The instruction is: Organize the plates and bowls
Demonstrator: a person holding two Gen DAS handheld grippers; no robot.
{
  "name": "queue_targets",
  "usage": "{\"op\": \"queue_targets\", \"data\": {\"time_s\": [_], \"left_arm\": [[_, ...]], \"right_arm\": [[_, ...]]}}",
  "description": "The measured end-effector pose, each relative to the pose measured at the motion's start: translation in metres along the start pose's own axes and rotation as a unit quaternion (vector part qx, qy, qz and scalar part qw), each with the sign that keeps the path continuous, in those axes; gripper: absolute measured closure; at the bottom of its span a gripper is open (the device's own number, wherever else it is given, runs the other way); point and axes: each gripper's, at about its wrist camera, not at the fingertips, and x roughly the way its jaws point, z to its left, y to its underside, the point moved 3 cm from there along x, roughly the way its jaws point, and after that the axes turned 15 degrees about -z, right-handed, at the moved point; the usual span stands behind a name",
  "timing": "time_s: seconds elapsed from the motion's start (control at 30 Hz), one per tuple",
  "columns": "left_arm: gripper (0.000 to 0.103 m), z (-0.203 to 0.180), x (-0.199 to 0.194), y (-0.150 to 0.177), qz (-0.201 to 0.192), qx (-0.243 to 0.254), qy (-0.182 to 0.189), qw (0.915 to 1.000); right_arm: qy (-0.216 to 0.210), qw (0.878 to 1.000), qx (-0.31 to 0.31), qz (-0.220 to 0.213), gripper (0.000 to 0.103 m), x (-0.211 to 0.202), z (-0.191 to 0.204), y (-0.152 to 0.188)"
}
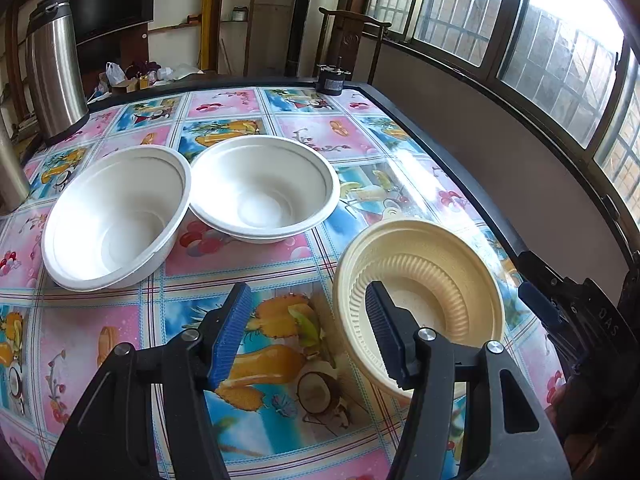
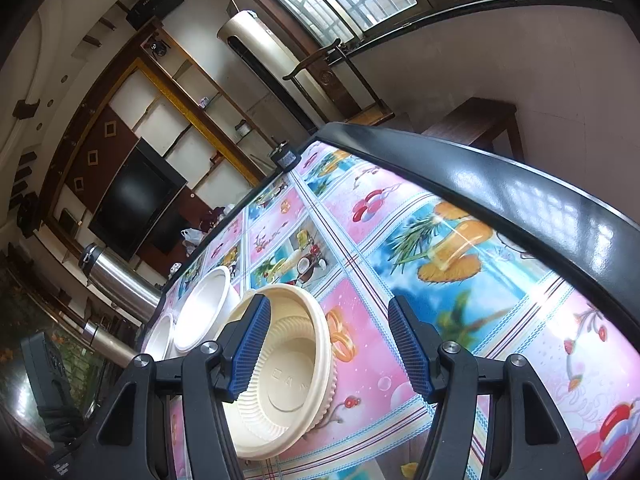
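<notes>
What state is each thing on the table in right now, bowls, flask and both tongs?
Left white bowl: upright, empty, tilted, rim touching its neighbour.
Right white bowl: upright, empty.
Cream bowl: empty, tilted on the table, ungripped.
Steel flask: standing, lid closed.
Left tongs: open, holding nothing.
Right tongs: open, holding nothing.

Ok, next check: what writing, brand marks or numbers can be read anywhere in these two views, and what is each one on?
"DAS" - pale letters on the black body of the right gripper, seen from the left wrist view.
Embossed characters on the cream bowl - too faint to read.
Label on the small black device at the far table edge - too small to read.
Mark on the black speaker on the high shelf - blurred, unreadable.
Nothing else legible.
</notes>
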Motion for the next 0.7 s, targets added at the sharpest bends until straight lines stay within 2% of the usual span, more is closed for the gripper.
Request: {"op": "queue_targets", "data": {"time_s": [0.7], "left_arm": [[0.045,-0.0075,0.0047,0.0076,0.006,0.016,0.002,0.9999]], "right_arm": [[-0.004,1.000,-0.005,0.010,0.038,0.0011,0.0044,0.0029]]}}
